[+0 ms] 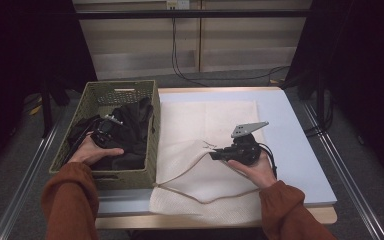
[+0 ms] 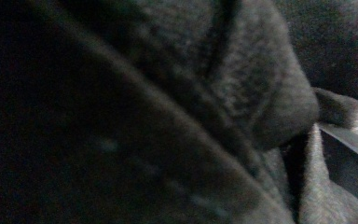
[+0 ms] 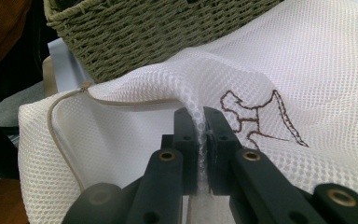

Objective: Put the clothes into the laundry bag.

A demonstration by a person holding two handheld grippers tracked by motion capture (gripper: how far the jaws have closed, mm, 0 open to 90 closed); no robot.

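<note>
Right gripper view shows the white mesh bag (image 3: 279,70) pinched between the jaws of the right gripper (image 3: 200,140), which are closed on a raised fold of it. The bag lies on the table (image 1: 300,150) just beside the woven basket (image 1: 152,150). Inside this basket, the left gripper (image 1: 104,131) is pushed into dark clothes (image 1: 130,130); if its jaws are open, I cannot tell.

High view overhead, facing forward; right tongs view close on mesh bag (image 3: 279,70), shared.
</note>
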